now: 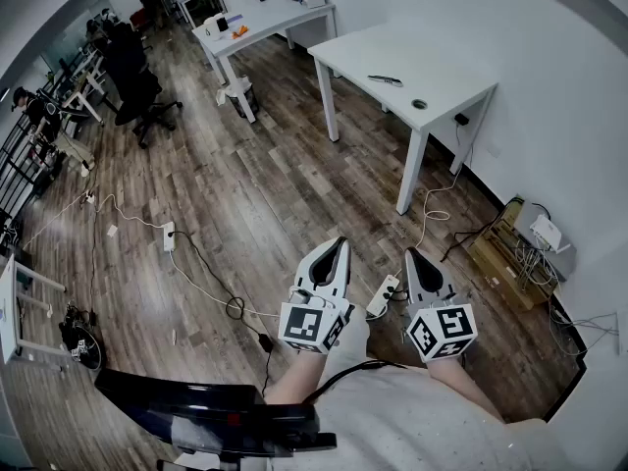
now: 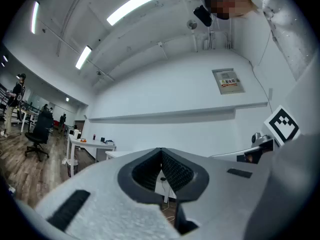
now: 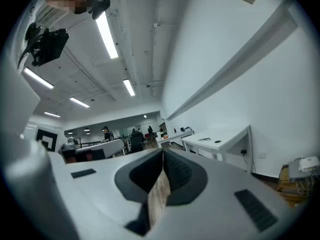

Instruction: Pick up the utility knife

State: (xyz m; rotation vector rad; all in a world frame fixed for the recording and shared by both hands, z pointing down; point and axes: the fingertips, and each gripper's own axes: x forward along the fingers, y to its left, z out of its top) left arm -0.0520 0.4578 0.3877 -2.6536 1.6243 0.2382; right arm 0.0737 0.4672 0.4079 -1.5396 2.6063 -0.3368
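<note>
Left hand-held gripper (image 1: 337, 246): its jaws were pressed together with nothing between them. It was held over the wooden floor (image 1: 245, 194).
Right hand-held gripper (image 1: 411, 256): it sat just beside the left one, its jaws likewise closed and empty, aimed toward the table.
Utility knife (image 1: 385, 79): it lay flat on the white table, well ahead of both hand-held grippers and touched by neither. From the right gripper view it showed far off, to the right of the jaw tips.
Table (image 1: 446, 67): it stood against the white wall, ahead and slightly right of the hand-held grippers.
Small dark round thing (image 1: 420, 104): it lay on the same table, near the knife, on the side closer to the hand-held grippers.
Power strip (image 1: 384, 296): it lay on the floor, showing between the two hand-held grippers in the head view.
</note>
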